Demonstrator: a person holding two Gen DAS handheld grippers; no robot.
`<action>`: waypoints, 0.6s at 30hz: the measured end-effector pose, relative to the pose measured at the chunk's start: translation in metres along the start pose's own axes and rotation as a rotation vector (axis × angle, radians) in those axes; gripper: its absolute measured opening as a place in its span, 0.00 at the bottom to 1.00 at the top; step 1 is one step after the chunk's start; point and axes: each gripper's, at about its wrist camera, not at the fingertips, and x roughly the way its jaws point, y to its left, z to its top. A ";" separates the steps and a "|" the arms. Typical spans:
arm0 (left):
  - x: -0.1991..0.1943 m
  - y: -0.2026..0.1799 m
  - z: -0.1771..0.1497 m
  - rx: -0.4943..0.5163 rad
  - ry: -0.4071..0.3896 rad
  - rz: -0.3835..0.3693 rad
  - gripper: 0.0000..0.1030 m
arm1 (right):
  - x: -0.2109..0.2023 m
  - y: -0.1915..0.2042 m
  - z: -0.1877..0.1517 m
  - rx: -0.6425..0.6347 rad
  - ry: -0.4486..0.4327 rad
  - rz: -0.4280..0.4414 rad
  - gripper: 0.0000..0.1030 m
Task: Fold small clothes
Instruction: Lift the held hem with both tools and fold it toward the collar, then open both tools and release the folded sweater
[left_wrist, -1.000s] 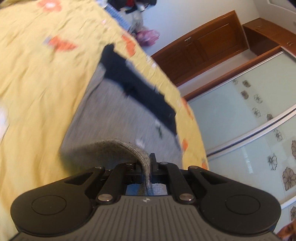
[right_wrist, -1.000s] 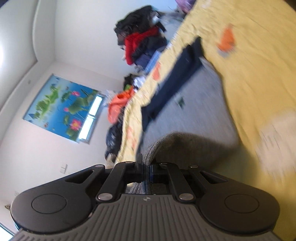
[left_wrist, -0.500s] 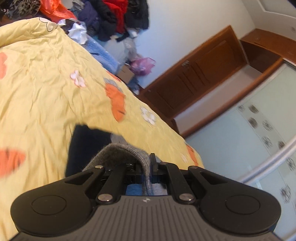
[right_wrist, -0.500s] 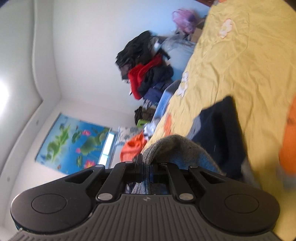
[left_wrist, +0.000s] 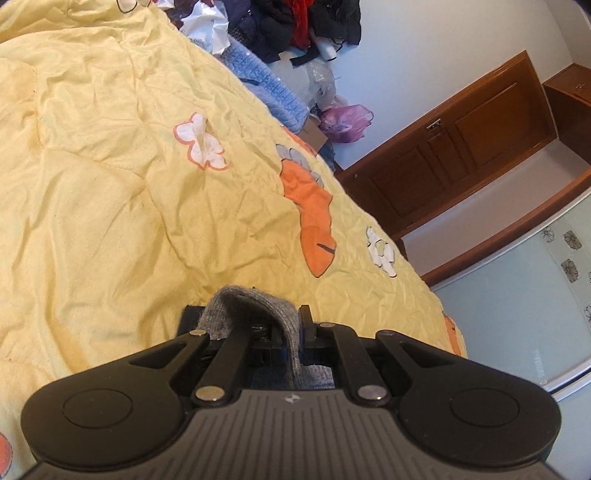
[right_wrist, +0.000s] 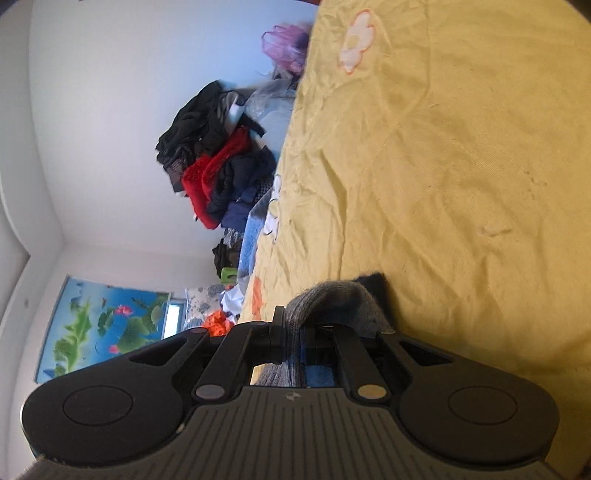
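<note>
The left gripper (left_wrist: 291, 332) pinches the grey knit garment (left_wrist: 251, 306). The right gripper (right_wrist: 295, 332) has just been opening, jaws narrow, grey fabric between them; yellow bedspread (left_wrist: 110, 184) beneath.

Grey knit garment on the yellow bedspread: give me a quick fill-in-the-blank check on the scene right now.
1. The left gripper is shut on the ____ knit garment.
2. The garment lies on a ____ bedspread.
3. The right gripper has just been opening, with the ____ garment between its jaws.
4. The cupboard door is made of ____.

Missing words: grey; yellow; grey; wood
</note>
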 end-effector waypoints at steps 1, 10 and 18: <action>0.001 0.003 0.003 -0.025 0.015 0.017 0.08 | 0.001 -0.003 0.002 0.012 -0.011 -0.019 0.33; -0.097 0.006 0.009 -0.115 -0.243 0.078 0.86 | -0.041 0.045 -0.003 -0.144 -0.117 0.009 0.84; -0.164 0.027 -0.126 -0.048 -0.211 0.166 0.86 | -0.130 0.045 -0.094 -0.530 -0.063 -0.293 0.83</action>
